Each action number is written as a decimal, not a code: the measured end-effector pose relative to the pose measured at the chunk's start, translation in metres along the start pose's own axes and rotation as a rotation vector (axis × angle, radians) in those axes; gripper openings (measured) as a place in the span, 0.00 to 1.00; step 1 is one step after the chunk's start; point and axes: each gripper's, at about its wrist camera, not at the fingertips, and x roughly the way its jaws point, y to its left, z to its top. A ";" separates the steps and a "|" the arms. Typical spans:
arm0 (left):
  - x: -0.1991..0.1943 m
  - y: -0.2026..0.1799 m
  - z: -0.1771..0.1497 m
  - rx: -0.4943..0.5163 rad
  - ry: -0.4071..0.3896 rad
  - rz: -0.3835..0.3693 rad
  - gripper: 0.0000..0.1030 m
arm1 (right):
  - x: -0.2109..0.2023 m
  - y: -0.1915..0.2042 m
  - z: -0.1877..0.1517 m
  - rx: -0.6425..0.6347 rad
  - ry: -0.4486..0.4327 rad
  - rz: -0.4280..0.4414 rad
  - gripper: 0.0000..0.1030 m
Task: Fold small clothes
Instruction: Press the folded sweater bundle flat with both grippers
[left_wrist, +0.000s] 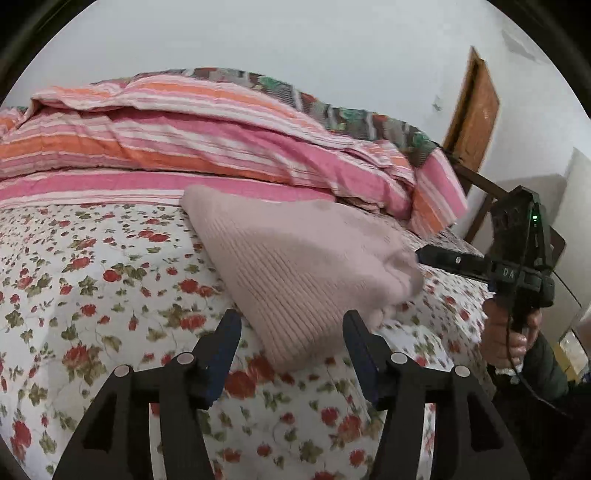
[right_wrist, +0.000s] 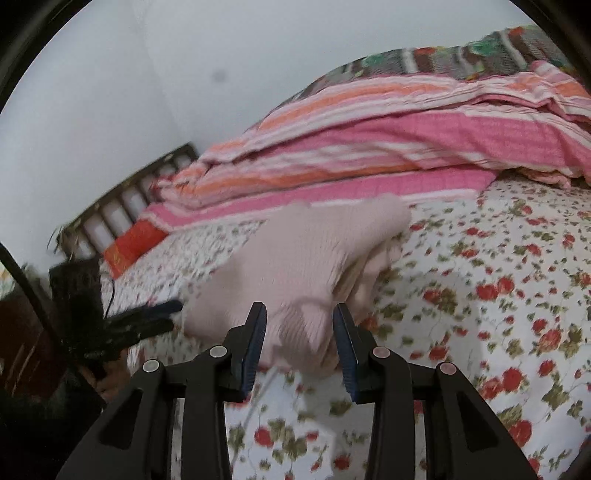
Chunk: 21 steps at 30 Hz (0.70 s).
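A pale pink ribbed knit garment (left_wrist: 303, 273), folded into a thick wedge, lies on the white bedsheet printed with red flowers and green leaves (left_wrist: 92, 288). Every place below is told from that garment. Behind it, against the wall, a pink, orange and white striped quilt (left_wrist: 192, 140) is heaped, with a darker multicoloured blanket (left_wrist: 332, 110) on top of the heap.

The left gripper (left_wrist: 291, 325) hangs over the garment's near edge; its black fingers with blue pads (left_wrist: 225, 350) stand apart, about half-wide, and the knit edge lies between them with no pad pressing on it. At the garment's right side in the left wrist view, the right gripper (right_wrist: 299, 325) points in toward the rolled end, held by a hand (left_wrist: 506, 339) in a dark sleeve. In its own view the jaws stand narrowly apart with the pink fabric between them; the picture is blurred, so whether the pads pinch the cloth cannot be told. Beyond the garment's left side in that view stands a dark slatted headboard (right_wrist: 122, 199).
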 end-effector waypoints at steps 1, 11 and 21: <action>0.006 0.002 0.004 -0.014 0.002 0.012 0.53 | 0.004 -0.004 0.007 0.036 -0.012 -0.020 0.37; 0.046 0.040 0.033 -0.205 0.018 0.017 0.57 | 0.059 -0.022 0.050 0.095 0.040 -0.155 0.37; 0.086 0.067 0.044 -0.389 0.088 -0.079 0.63 | 0.086 -0.030 0.028 0.051 0.132 -0.245 0.40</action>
